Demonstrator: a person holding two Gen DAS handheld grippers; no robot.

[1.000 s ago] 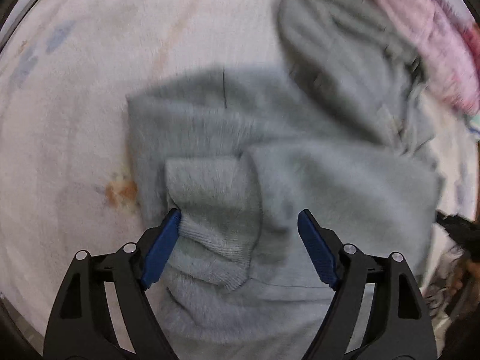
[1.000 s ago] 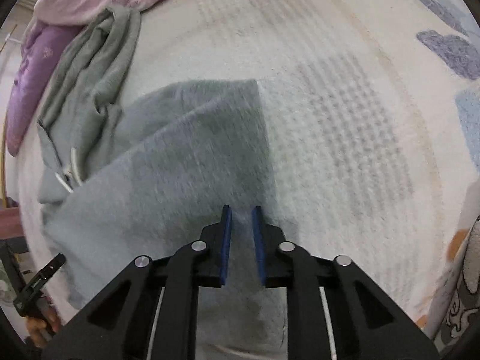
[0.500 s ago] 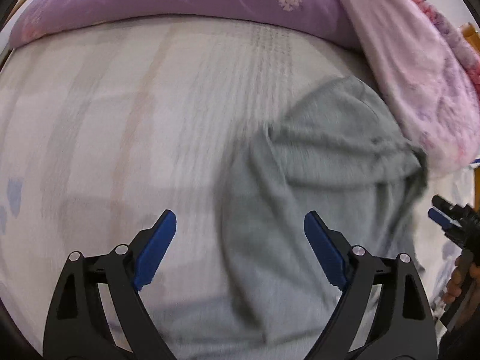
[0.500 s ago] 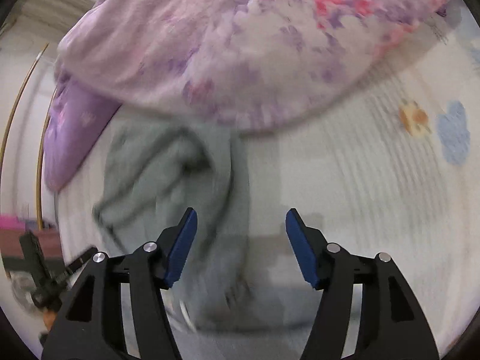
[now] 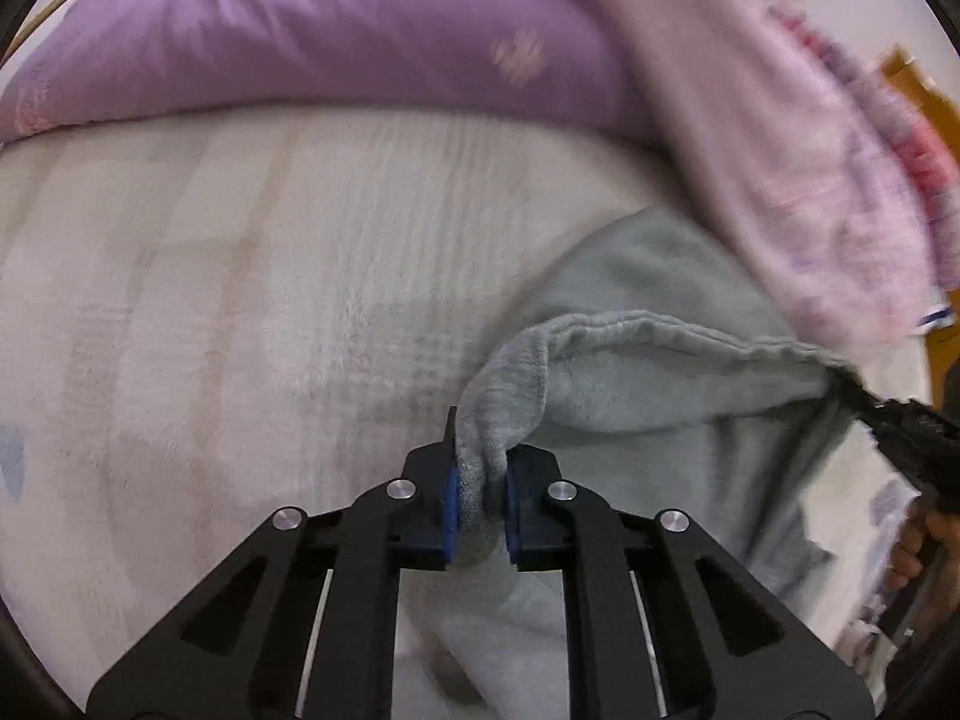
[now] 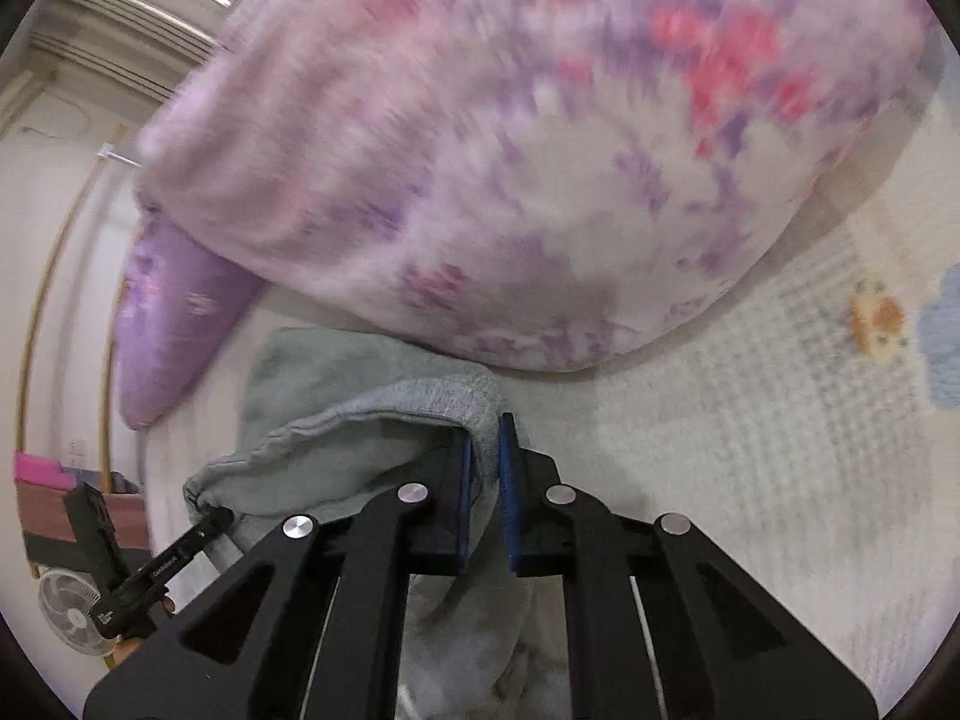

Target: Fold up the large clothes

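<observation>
Two tools grip one grey fleece garment (image 5: 648, 396) along its hemmed edge. The left tool (image 5: 480, 501) is pressed together on a bunched corner of the fabric. The right tool (image 6: 483, 495) pinches the opposite corner between its blue pads (image 6: 509, 480). Between the two grips the hem spans in a shallow curve, raised off the bed (image 5: 240, 312), while the rest of the garment hangs down and trails onto the white fleece bed cover. A purple pillow (image 5: 312, 42) and a floral pink blanket (image 6: 510, 168) lie just beyond the garment.
</observation>
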